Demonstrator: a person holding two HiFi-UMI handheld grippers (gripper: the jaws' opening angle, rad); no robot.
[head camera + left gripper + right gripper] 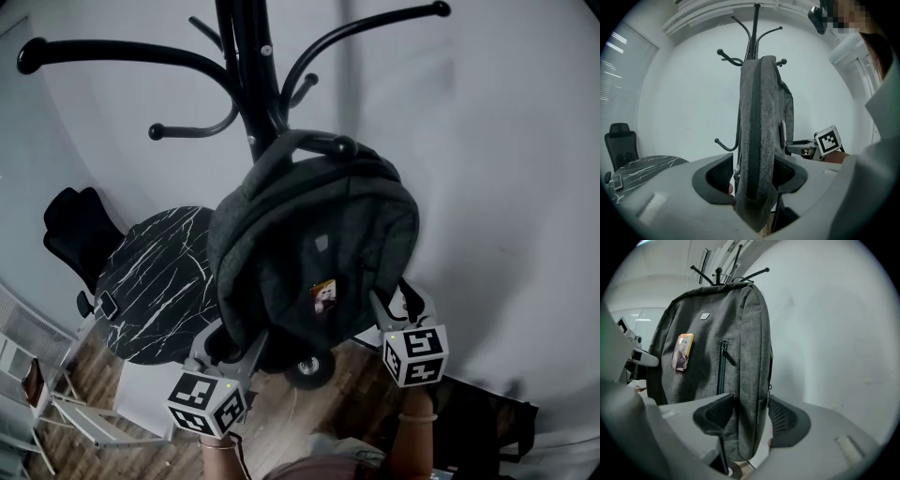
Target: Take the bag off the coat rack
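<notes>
1. A grey backpack [319,244] hangs on the black coat rack [246,84]. Its top handle [281,148] goes over one hook [330,144].
2. The left gripper [234,337] is at the bottom left of the backpack. Its jaws are wide apart. The thin side edge of the backpack sits between them, but the pads do not squeeze it.
3. The right gripper [396,305] is at the bottom right corner of the backpack. Its jaws are wide apart too. That corner sits between them and is not pinched.
4. A little picture tag [323,295] is on the front of the backpack, near a zip [723,366].
5. A round black marble table [155,281] stands to the left of the coat rack. A black office chair [75,225] is just beside it.
6. A white wall [506,187] is behind the coat rack.
</notes>
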